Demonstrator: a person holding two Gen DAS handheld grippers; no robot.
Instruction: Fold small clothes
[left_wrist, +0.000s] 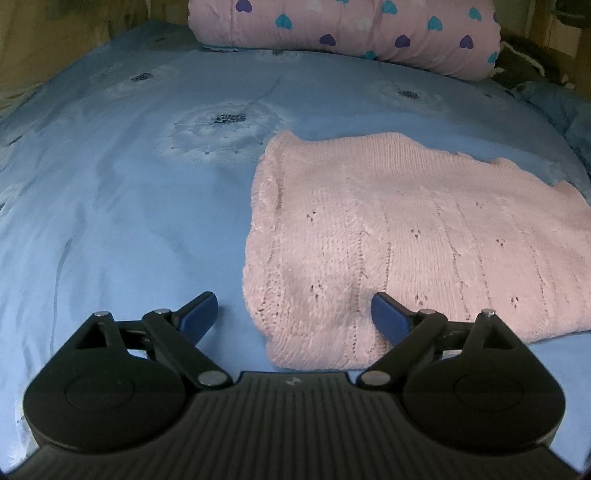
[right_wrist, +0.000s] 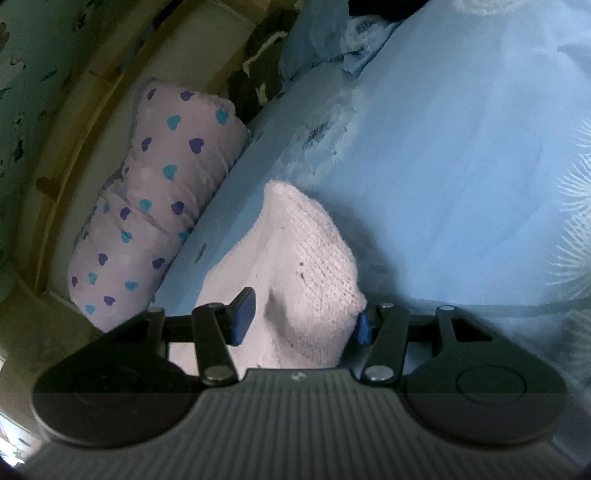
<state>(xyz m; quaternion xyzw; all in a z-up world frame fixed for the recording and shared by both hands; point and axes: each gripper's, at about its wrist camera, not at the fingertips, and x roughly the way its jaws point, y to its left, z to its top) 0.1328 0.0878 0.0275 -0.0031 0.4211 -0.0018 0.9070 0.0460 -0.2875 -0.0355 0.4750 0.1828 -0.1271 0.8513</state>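
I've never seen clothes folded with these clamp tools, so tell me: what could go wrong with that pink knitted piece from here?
The left gripper is open, one blue finger over the pink knit and the other on the blue sheet; closing might pinch the sheet too. The right gripper has a bunched fold between its fingers; it may slip out or stretch the loose, holey knit, leaving a crooked fold.

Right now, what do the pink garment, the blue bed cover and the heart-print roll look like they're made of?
Pink garment: knitted yarn, probably wool or acrylic; stitch rows and small eyelet holes show, matte and fuzzy.
Blue bed cover: smooth woven fabric with a slight sheen, possibly cotton or polyester; it carries a printed dandelion pattern.
Heart-print roll: soft padded fabric, likely a rolled quilt; puckered surface, matte.
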